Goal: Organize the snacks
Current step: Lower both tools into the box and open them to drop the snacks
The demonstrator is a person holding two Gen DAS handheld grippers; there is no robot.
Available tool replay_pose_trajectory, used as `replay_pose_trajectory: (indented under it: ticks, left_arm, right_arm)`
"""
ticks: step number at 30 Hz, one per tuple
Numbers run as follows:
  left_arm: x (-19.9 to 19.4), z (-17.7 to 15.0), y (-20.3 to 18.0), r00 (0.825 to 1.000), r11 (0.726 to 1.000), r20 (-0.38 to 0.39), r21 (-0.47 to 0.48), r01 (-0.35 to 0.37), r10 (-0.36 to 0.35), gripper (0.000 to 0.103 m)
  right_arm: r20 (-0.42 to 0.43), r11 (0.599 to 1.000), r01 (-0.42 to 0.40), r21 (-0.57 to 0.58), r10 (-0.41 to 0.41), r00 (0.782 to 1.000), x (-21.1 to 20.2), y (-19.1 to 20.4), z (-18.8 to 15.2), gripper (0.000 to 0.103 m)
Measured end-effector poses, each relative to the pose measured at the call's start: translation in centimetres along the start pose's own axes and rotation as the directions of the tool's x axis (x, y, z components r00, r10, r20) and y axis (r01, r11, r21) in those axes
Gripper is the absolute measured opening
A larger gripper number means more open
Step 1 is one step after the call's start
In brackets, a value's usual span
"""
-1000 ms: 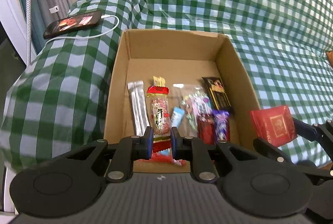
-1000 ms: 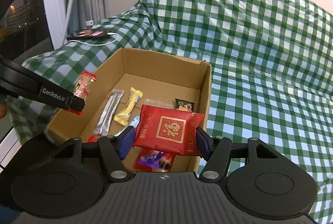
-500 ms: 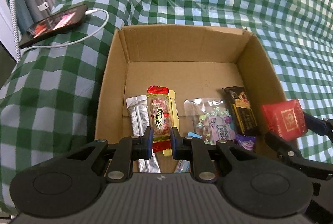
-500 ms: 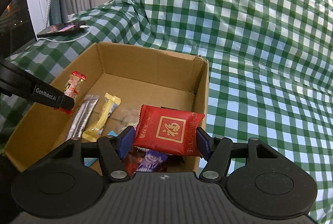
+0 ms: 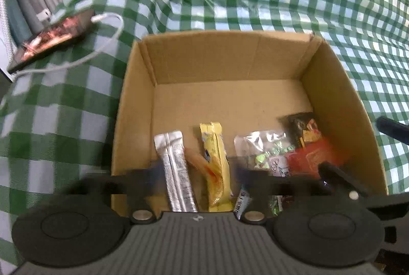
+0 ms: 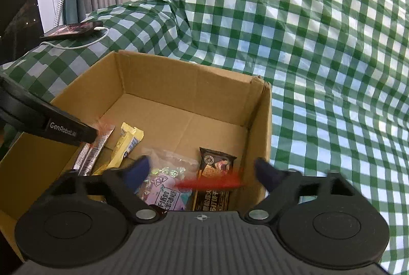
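Left tool (image 5: 196,175) jaws have just been opening and stand wide apart over the cardboard box (image 5: 230,58); the orange-red candy stick (image 5: 202,165) they let go is a blur, dropping between the silver sachet (image 5: 176,172) and the yellow bar (image 5: 217,165). Right tool (image 6: 202,172) jaws have also just been opening, spread with nothing clamped, and the red packet (image 6: 212,183) falls as a streak over the dark biscuit pack (image 6: 214,170) by the box's right wall. All look light, crinkly, slippery film, contents likely brittle, so pinch flat across the middle or at a sealed end
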State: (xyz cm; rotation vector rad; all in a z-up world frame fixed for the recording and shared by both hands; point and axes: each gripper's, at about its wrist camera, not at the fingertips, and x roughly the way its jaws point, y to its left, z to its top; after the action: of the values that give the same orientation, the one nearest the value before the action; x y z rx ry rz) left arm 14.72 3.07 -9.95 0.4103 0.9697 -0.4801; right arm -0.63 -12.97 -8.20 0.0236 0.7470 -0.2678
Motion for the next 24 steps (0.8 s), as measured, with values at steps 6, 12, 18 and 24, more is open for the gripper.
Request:
replay_pose_trajectory:
  ticks: [6, 12, 18, 24]
  left_arm:
    - [-3.7, -2.1, 0.1, 0.999, 0.999, 0.035, 0.006, -0.04, 0.04, 0.103]
    - [-8.7, -6.2, -0.5, 0.999, 1.0, 0.041, 0.0, -0.024, 0.024, 0.103]
    - [-13.7, -11.1, -1.1, 0.997, 0.999, 0.07, -0.025, -0.034, 0.035, 0.103]
    - [-17.1, -15.0, -1.5, 0.995, 0.997, 0.076, -0.043, -0.062, 0.065, 0.103]
  right_arm:
    - [-0.011, 0.999, 0.033, 0.025, -0.033, 0.999, -2.9, 0.4, -1.0, 0.099]
    - [-0.028, 0.993, 0.026, 0.115, -0.023, 0.999, -8.0, 2.0, -3.3, 0.1]
    - [0.014, 0.993, 0.017, 0.113, -0.018, 1.0, -14.0, 4.9, -5.4, 0.102]
    - [0.05, 0.995, 0.042, 0.094, -0.047, 0.998, -18.1, 6.2, -7.3, 0.102]
